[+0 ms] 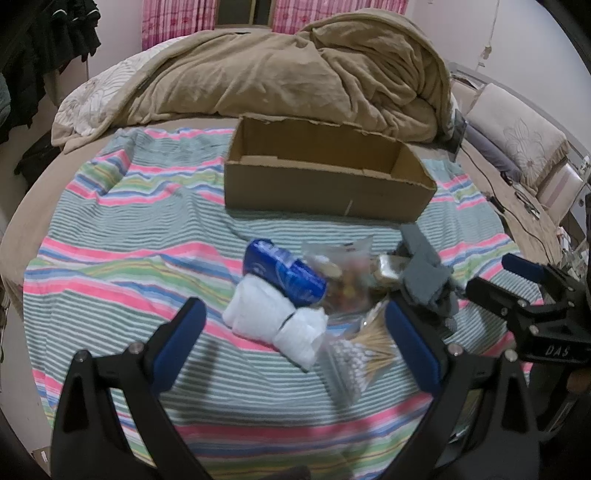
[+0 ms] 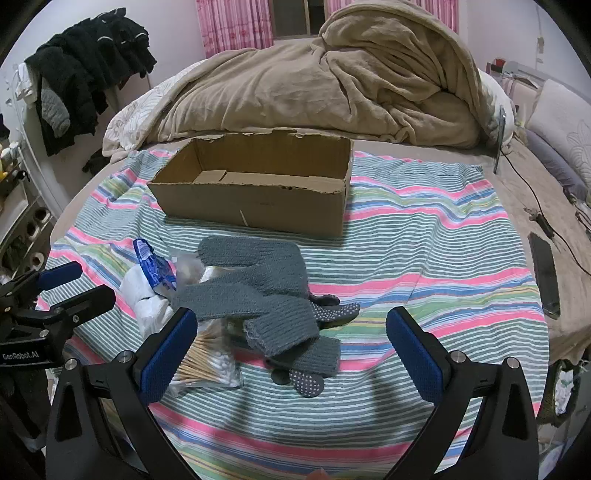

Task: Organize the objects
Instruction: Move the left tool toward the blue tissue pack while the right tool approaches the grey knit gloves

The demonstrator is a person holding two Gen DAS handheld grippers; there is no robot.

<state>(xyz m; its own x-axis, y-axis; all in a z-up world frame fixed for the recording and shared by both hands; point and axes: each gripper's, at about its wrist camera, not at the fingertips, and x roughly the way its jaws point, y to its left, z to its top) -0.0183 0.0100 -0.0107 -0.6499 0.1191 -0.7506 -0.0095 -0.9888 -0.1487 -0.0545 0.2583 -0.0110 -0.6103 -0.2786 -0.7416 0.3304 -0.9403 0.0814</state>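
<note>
Grey socks (image 2: 266,295) btwn open tool (image 2: 291,343) jaws

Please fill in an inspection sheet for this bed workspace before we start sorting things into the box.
Surface: striped cloth spread flat over the bed.
Job's things: open cardboard box, nothing seen inside; in front of it a pile: grey socks, blue packet, white roll, bag of cotton swabs, clear bag of small items.
Clutter: phone right of the cloth.
Grippers: left gripper and right gripper both open, holding nothing.
Cables: black cable along the bed's right side.
Surroundings: beige blanket heaped behind the box; dark clothes hanging left; pink curtains.
</note>
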